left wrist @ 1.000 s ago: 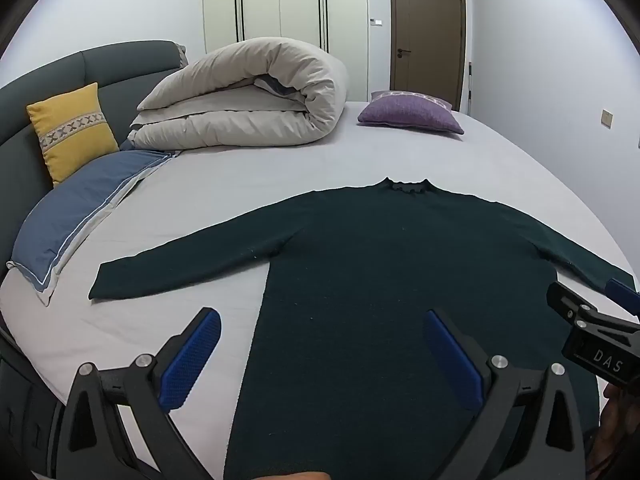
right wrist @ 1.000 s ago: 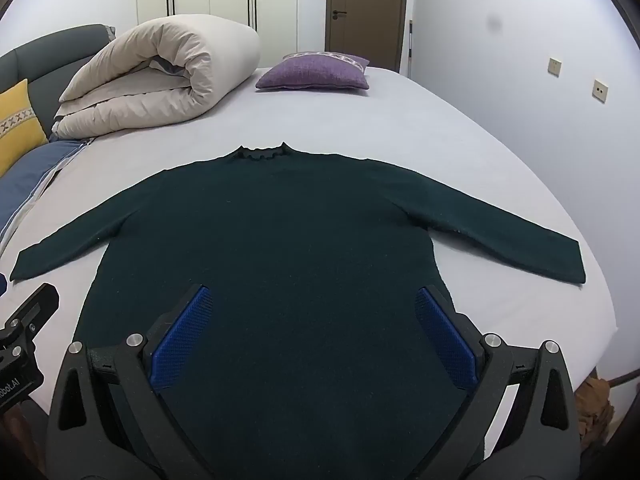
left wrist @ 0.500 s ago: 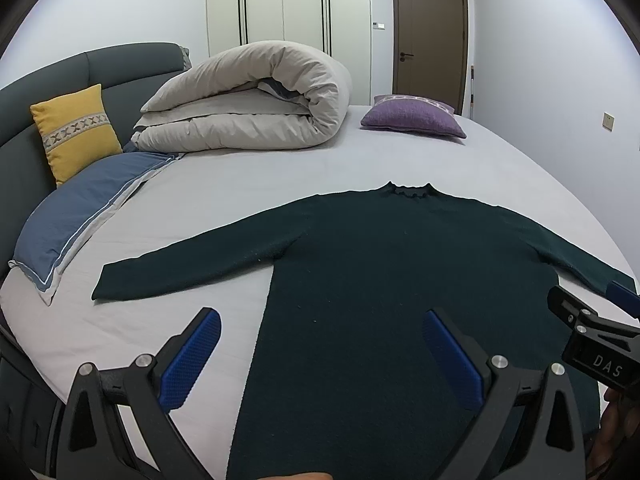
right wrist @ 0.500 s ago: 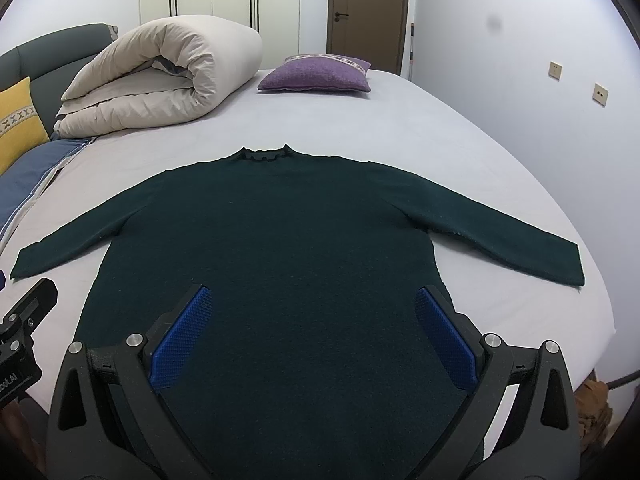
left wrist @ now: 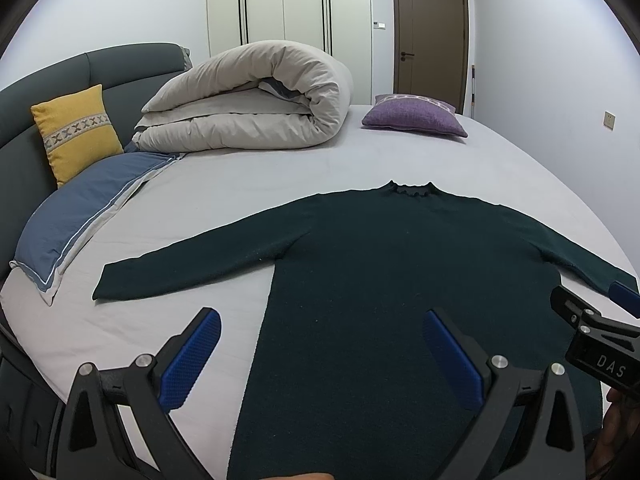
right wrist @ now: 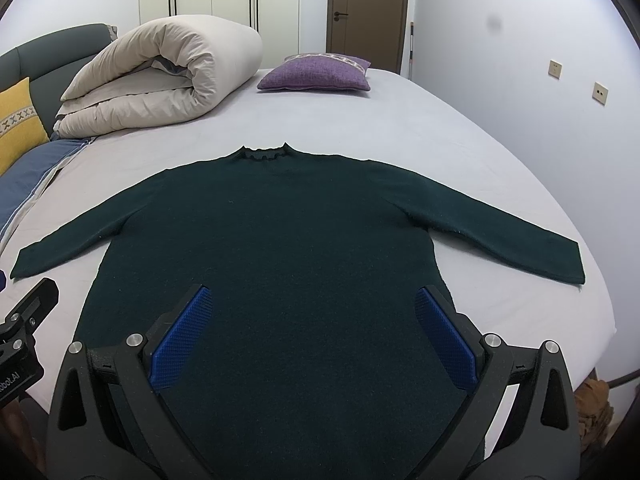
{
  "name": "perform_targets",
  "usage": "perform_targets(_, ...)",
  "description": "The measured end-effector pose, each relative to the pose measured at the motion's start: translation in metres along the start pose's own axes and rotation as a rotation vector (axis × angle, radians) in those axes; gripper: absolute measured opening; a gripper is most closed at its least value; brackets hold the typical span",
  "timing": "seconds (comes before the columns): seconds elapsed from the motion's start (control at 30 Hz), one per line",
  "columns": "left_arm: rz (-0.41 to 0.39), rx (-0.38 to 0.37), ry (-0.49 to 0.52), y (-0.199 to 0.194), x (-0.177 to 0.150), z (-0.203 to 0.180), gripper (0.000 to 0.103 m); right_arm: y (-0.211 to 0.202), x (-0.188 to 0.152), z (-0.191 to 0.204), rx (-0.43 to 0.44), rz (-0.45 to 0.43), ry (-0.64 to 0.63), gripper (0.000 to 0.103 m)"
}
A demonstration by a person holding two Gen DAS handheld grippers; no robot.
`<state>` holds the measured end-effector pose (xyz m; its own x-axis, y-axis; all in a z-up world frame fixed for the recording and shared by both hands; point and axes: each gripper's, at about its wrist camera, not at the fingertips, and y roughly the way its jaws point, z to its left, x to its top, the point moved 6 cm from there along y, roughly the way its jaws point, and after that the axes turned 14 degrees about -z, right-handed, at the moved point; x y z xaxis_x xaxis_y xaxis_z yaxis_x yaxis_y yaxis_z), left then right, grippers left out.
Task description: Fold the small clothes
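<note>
Hovering: left gripper point(left wrist: 320, 354) and right gripper point(right wrist: 314, 330) both wide, empty | dark green sweater point(right wrist: 276, 240) flat on bed point(right wrist: 460, 148), collar at 12 o'clock | likely soft, limp, light knit | pinch sleeve cuffs at 9 and 3 o'clock.

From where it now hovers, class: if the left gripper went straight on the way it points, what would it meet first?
Probably the dark green sweater spread flat on the bed; the left gripper, jaws open, points across its body, though depth is unclear.
</note>
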<state>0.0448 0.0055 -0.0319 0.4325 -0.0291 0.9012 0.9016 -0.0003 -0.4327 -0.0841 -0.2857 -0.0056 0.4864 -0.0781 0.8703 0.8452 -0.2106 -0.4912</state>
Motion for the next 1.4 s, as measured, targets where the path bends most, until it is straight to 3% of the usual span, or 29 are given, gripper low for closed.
perform_targets(1.4, 0.008, 0.0, -0.003, 0.003, -0.019, 0.009, 0.103, 0.006, -0.016, 0.006, 0.007, 0.01, -0.002, 0.103)
